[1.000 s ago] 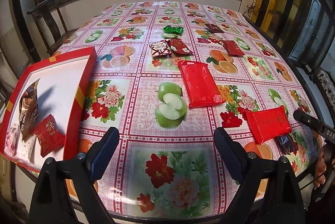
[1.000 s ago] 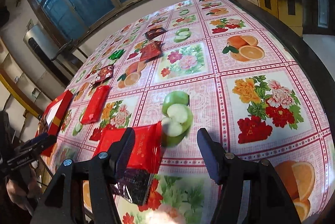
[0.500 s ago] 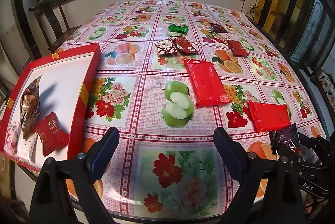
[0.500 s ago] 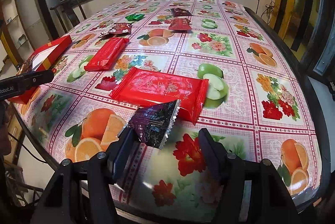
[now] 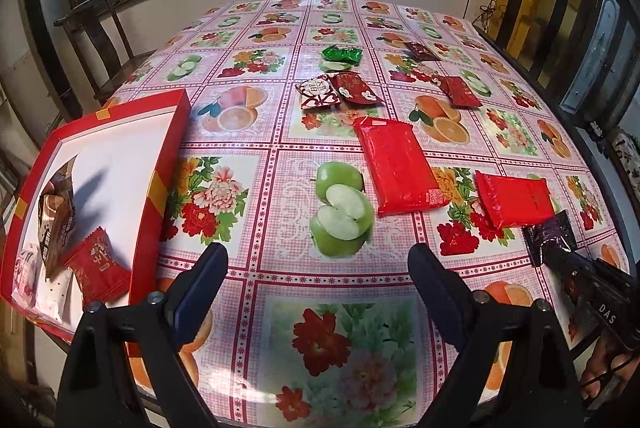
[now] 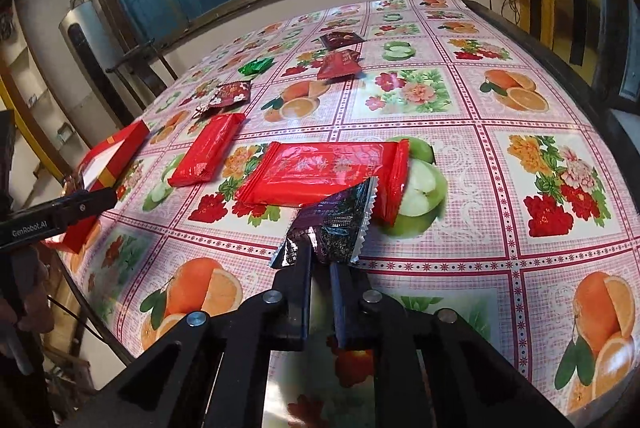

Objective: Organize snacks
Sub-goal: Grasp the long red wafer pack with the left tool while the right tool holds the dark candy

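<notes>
Your right tool [image 6: 320, 260] is closing on the dark packet [image 6: 336, 224], and the pads already pinch its near crimped edge, with the packet's far end tilted up over the counter [image 6: 460, 131]. From the right wrist, that packet sits dead centre, its far tip overlapping the wide red pack [image 6: 320, 171] at twelve o'clock. The long red pack [image 6: 208, 151] lies at ten o'clock, and the red box [image 6: 116, 151] sits out at nine o'clock, near the counter's edge.

Your left tool [image 5: 316, 280] hangs with its jaws wide apart, nothing between them, over the printed apple. From the left wrist, the box [image 5: 160, 183] is at nine o'clock, with a small red sachet [image 5: 98, 264] and a few other snacks already inside.

Now the risks, as I read them. You're gripping only a thin sealed edge, so the packet may slip or swing out if you lift fast. Its tip lies against the wide red pack, and a low drag could shove that pack along the slick cloth. The route to the box runs past the left tool, so a straight sweep could clip it. The box overhangs the counter's edge at the near corner, it seems, and a hard drop against its wall could nudge it further off. More packets wait at the far end around twelve o'clock.
</notes>
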`<action>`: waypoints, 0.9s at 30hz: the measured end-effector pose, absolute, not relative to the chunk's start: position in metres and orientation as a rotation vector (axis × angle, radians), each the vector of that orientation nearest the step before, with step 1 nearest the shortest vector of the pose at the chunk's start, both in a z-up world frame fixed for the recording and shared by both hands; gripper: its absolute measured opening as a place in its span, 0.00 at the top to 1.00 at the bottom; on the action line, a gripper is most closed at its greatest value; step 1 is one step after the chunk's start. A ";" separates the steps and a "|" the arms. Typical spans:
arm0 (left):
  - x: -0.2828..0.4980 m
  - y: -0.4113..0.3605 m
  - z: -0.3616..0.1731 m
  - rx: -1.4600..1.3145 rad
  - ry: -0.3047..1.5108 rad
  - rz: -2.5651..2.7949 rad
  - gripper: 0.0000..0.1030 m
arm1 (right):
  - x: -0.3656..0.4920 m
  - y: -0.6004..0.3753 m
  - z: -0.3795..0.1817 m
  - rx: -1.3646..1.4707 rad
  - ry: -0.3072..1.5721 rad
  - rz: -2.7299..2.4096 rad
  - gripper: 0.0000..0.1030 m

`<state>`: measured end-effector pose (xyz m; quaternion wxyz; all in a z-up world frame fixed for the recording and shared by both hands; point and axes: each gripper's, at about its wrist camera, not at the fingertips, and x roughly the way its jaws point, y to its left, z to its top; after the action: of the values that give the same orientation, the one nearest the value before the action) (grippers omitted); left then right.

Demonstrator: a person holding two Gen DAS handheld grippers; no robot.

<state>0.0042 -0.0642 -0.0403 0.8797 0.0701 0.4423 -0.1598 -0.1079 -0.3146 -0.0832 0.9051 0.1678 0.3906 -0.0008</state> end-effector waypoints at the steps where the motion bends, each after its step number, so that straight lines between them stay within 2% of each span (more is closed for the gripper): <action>1: 0.005 -0.065 -0.040 0.145 0.921 -0.331 0.12 | -0.109 -0.319 -0.084 0.370 0.798 0.006 0.91; 11: 0.008 -0.068 -0.043 0.144 0.932 -0.333 0.12 | -0.113 -0.352 -0.087 0.519 0.757 0.005 0.90; 13: 0.008 -0.067 -0.043 0.138 0.932 -0.333 0.12 | -0.112 -0.356 -0.087 0.545 0.764 0.013 0.87; 14: 0.008 -0.066 -0.043 0.134 0.932 -0.333 0.12 | -0.110 -0.359 -0.088 0.582 0.764 0.024 0.83; 15: 0.007 -0.065 -0.044 0.132 0.933 -0.334 0.12 | -0.109 -0.363 -0.089 0.620 0.761 0.031 0.71; 16: 0.007 -0.065 -0.044 0.133 0.934 -0.335 0.12 | -0.109 -0.367 -0.090 0.667 0.749 0.036 0.54; 18: 0.007 -0.065 -0.044 0.136 0.934 -0.337 0.12 | -0.110 -0.372 -0.087 0.718 0.718 0.020 0.39; 21: 0.008 -0.065 -0.045 0.134 0.937 -0.337 0.12 | -0.104 -0.374 -0.086 0.713 0.718 -0.024 0.40; 23: 0.008 -0.065 -0.045 0.140 0.938 -0.337 0.12 | -0.098 -0.374 -0.087 0.697 0.728 -0.050 0.66; 24: 0.009 -0.066 -0.046 0.144 0.938 -0.335 0.12 | -0.094 -0.374 -0.089 0.671 0.749 -0.074 0.75; 27: 0.014 -0.070 -0.045 0.150 0.941 -0.325 0.12 | -0.092 -0.371 -0.086 0.644 0.735 -0.058 0.84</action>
<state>0.0139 -0.0698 -0.0450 0.8759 0.0718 0.4510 -0.1556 -0.0921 -0.3713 -0.0856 0.8825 0.3094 0.3531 -0.0281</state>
